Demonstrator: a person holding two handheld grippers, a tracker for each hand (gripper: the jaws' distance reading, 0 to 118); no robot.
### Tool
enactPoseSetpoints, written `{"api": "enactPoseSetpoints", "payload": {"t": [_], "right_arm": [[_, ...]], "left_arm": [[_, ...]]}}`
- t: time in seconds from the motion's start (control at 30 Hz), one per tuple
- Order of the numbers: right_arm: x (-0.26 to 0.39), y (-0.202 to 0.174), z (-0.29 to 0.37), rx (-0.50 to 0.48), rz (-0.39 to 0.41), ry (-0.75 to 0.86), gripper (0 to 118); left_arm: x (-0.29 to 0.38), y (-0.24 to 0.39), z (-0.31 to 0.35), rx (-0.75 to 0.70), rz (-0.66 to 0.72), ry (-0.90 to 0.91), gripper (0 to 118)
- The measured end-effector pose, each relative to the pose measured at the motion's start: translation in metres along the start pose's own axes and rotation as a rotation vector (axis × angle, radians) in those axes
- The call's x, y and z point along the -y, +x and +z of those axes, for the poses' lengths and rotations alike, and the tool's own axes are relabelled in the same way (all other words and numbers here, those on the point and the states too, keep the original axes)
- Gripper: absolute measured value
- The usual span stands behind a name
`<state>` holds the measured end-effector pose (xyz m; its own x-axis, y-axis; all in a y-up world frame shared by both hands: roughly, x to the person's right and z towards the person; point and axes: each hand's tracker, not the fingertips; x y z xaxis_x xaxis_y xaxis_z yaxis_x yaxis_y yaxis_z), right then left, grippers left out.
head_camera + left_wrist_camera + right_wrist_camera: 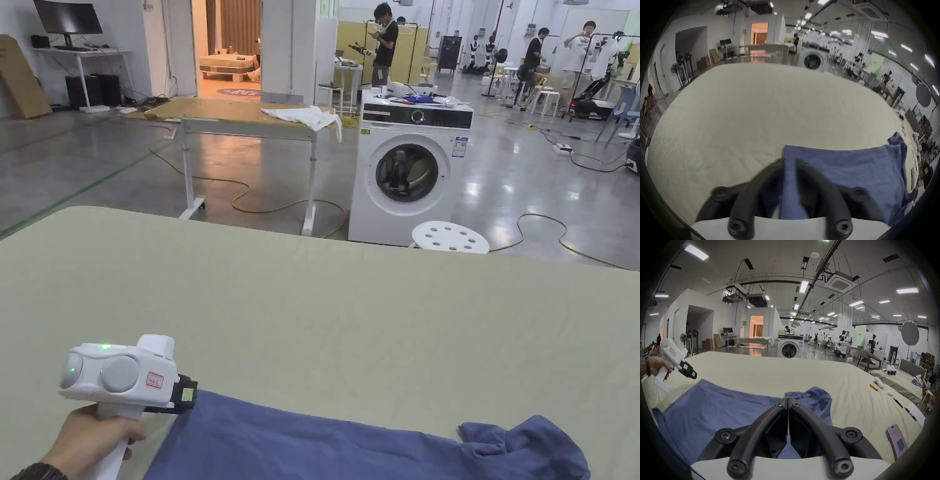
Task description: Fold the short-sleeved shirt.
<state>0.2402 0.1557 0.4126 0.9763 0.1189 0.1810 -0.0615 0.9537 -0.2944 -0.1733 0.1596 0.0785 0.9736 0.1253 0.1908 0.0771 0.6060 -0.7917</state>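
We are keeping the blue shirt (325, 447) flat on the tabletop (325, 312), left claw (790, 160) parted astride its edge, right claw (788, 400) closed and empty above it; we should grip corners squarely.

Cream-sheeted bed (325, 300); blue shirt (300, 447), phone (897, 441) lying on it.

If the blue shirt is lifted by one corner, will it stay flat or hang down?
The thin blue cotton-like shirt will probably hang limp: its far end is already bunched. It looks light, and may drag across the pale green cloth-covered table rather than slide freely.
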Motion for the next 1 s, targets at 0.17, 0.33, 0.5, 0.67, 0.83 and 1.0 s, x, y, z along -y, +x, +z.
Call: {"api": "enactPoseSetpoints", "payload": {"t": [0.17,0.33,0.5,0.67,0.83,1.0], "right_arm": [[0.013,0.008,-0.005,0.018,0.005,-0.051,0],[0.019,0.020,-0.005,0.039,-0.032,-0.090,0],[0.005,0.050,-0.025,0.066,-0.094,-0.219,0],[-0.025,0.101,-0.077,0.106,-0.101,-0.312,13],[-0.047,0.141,-0.156,0.069,-0.088,-0.454,45],[-0.035,0.148,-0.217,-0.035,-0.095,-0.639,68]], "left_arm": [[-0.009,0.002,-0.042,-0.079,-0.033,-0.063,74],[-0.009,0.016,-0.044,-0.107,-0.092,-0.072,74],[-0.002,0.042,-0.043,-0.123,-0.181,-0.045,47],[0.010,0.063,-0.031,-0.106,-0.219,-0.043,0],[0.019,0.061,-0.003,-0.057,-0.142,0.026,0],[0.028,0.059,0.022,-0.040,-0.126,0.079,0]]}}
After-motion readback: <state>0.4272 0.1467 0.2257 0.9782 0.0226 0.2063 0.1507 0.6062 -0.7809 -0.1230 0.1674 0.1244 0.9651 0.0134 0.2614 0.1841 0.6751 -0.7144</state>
